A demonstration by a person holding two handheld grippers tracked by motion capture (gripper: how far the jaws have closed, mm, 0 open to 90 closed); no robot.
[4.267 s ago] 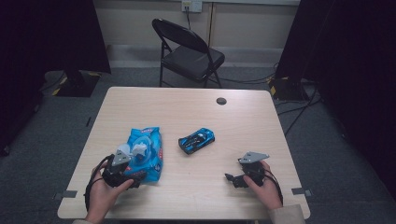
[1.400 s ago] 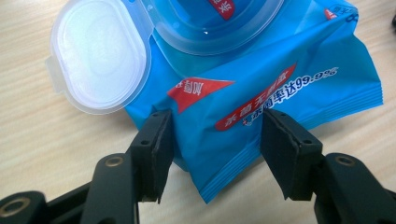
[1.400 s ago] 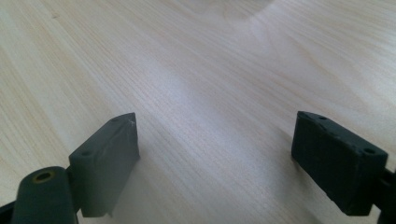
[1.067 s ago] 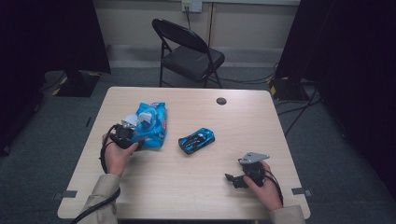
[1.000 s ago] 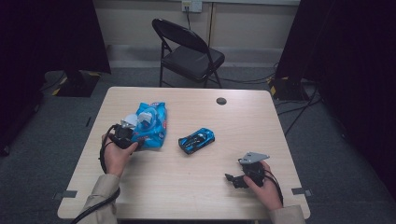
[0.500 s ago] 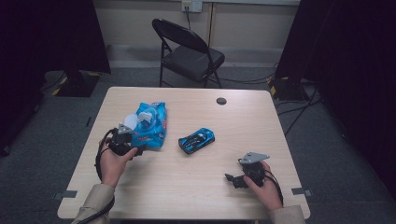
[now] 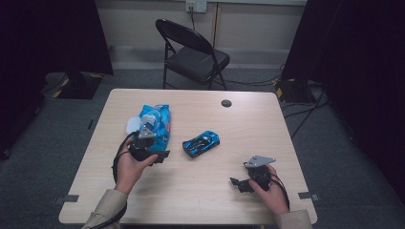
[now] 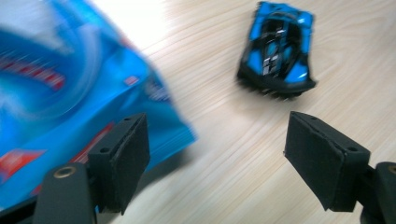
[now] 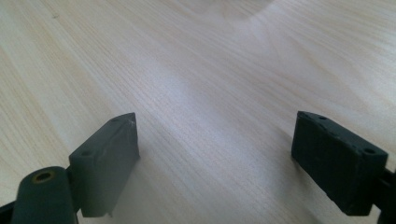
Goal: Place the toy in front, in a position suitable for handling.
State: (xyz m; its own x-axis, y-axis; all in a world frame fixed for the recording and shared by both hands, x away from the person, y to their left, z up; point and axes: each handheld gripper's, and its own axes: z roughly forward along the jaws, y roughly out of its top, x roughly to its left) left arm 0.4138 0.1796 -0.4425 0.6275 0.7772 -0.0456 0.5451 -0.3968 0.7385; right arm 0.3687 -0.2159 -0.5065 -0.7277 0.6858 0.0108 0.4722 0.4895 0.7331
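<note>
- The left gripper [image 7: 160, 156] sits in the person's left hand [image 7: 128, 167] at the left part of the table, seen from the high view. Its jaws stand wide apart with nothing between them.
- In the left gripper view, the gripper [image 8: 217, 154] has bare wood between its two black jaws. The left jaw lies over the lower corner of a blue snack bag [image 8: 60, 102], which looks blurred there.
- In the high view the blue snack bag [image 7: 160, 125] lies flat just beyond the left gripper, and the gripper's body covers the bag's near end. Whether any part of the gripper touches the bag cannot be told.
- A blue toy car [image 7: 201, 143] with black markings stands on its wheels near the middle of the table, just to the right of the bag and apart from it. In the left gripper view the car [image 8: 276, 49] lies ahead of the jaws, nearer the right jaw, not touching either.
- The right gripper [image 7: 239, 182] is held in the right hand [image 7: 272, 191] near the table's front right edge, well apart from the car.
- In the right gripper view, the gripper [image 9: 215, 161] has its jaws spread wide over plain pale wood, gripping nothing.
- A small dark round disc [image 7: 226, 103] lies on the far side of the table [image 7: 191, 191].
- A black folding chair [image 7: 193, 55] stands on the grey floor beyond the table.
</note>
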